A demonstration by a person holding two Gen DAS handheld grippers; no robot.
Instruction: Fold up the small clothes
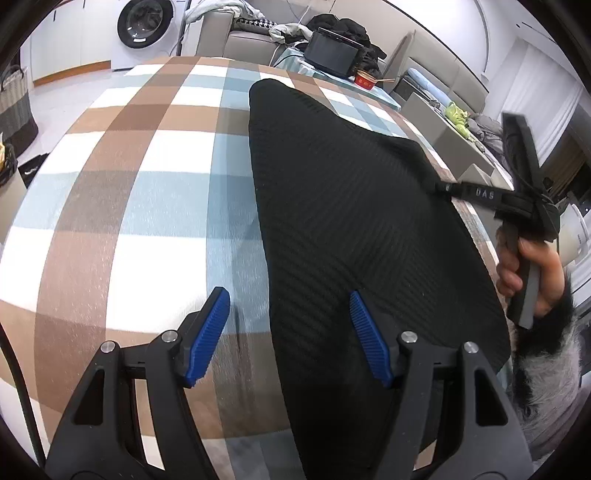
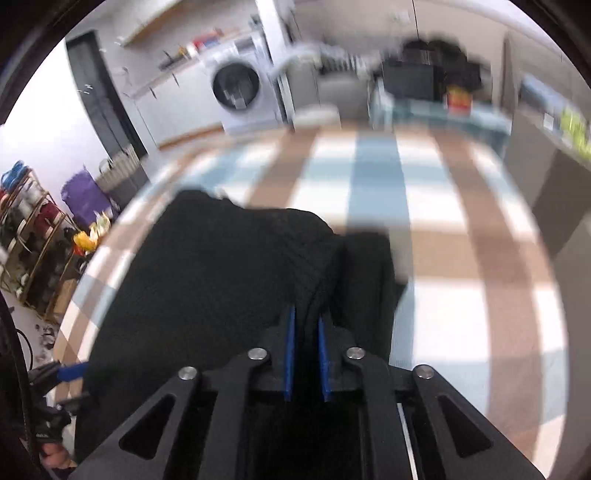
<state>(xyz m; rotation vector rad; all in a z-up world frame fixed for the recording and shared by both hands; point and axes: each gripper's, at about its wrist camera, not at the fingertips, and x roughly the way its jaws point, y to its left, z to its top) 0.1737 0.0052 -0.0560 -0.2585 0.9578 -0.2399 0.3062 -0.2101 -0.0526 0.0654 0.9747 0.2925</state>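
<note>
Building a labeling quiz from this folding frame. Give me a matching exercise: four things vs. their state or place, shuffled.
Column one:
1. left gripper
2. right gripper
3. black garment
4. washing machine

Column two:
A. in the background, beyond the table's far edge
B. open, empty, over the garment's left edge
C. lying on the checked tablecloth
D. shut on a pinch of the fabric

Pairs: 1-B, 2-D, 3-C, 4-A

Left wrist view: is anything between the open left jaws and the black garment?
Nothing visible. The left gripper hangs open right at the edge of the black garment on the checked cloth. The right gripper grips its other side.
</note>
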